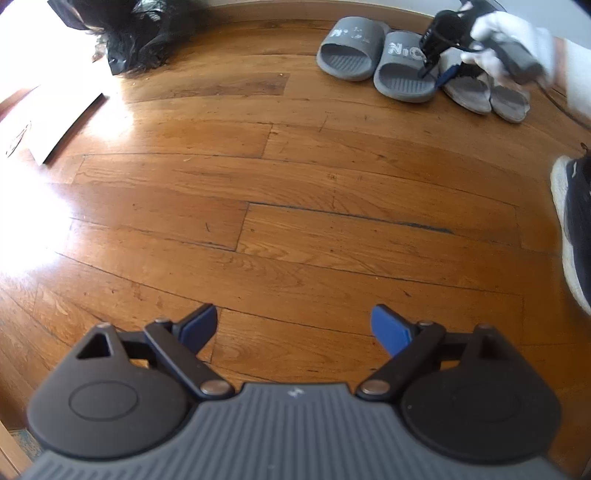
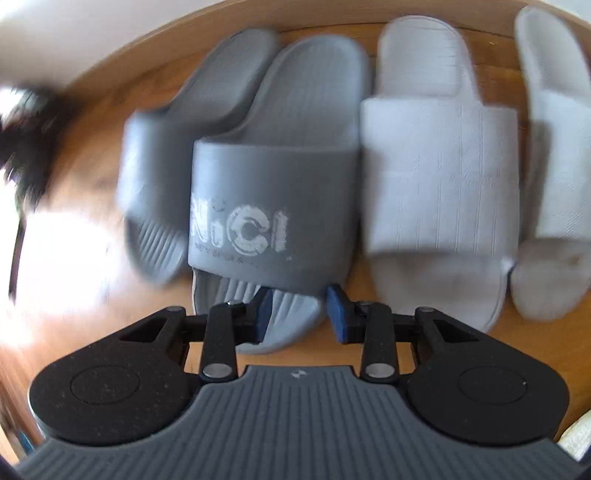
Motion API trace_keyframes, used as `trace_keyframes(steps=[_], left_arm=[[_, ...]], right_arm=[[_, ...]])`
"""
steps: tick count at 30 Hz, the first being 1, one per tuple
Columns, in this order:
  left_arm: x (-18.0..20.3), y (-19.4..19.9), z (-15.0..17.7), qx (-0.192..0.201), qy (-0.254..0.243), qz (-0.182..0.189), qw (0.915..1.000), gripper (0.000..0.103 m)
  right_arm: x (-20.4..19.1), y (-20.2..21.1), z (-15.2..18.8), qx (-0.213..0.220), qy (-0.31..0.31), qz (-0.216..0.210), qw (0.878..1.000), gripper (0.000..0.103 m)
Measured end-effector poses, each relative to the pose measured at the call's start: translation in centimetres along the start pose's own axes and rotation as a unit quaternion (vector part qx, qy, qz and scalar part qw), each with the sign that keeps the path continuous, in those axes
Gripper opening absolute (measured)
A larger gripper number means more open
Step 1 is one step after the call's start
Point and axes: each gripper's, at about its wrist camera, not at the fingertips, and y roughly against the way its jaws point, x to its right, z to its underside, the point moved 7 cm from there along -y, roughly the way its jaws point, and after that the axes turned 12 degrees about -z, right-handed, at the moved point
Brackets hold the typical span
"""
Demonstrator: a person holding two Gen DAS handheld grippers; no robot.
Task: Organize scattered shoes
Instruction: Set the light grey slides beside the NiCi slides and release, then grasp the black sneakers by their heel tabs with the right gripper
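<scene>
Two dark grey slides with white lettering [image 1: 402, 70] [image 1: 347, 48] and two pale grey slides [image 1: 469, 94] [image 1: 511, 101] lie side by side by the far wall. My right gripper [image 1: 430, 79] hovers over the lettered slide's toe end. In the right wrist view it [image 2: 299, 310] is part open, fingers straddling the toe of that dark slide [image 2: 273, 206] without gripping; the pale slide [image 2: 439, 184] lies just right, the other dark slide [image 2: 159, 177] left. My left gripper [image 1: 295, 328] is open and empty over bare floor. A dark sneaker [image 1: 576, 225] lies at the right edge.
A black plastic bag [image 1: 125, 33] sits at the far left by the wall. A white flat sheet or box [image 1: 48, 118] lies on the wooden floor [image 1: 295, 206] at left, in bright glare.
</scene>
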Motion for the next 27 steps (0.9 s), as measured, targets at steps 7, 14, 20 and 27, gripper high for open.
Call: trace_keyframes(steps=[7, 14, 20, 27], left_arm=[[-0.1, 0.0, -0.1, 0.008, 0.004, 0.004, 0.9999, 0.090], [-0.6, -0.3, -1.6, 0.010, 0.042, -0.030, 0.9986, 0.090], [1.6, 0.8, -3.6, 0.036, 0.045, -0.011, 0.9983, 0.090], [6.0, 2.2, -4.7, 0.055, 0.024, 0.020, 0.9980, 0.090]], right_arm=[[1.7, 10.7, 0.5, 0.046, 0.072, -0.028, 0.996, 0.081], [13.9, 15.0, 3.0, 0.073, -0.008, 0.071, 0.995, 0.087], [16.7, 19.5, 9.7, 0.067, -0.020, 0.079, 0.994, 0.087], [17.6, 25.7, 15.5, 0.035, 0.067, 0.100, 0.992, 0.087]])
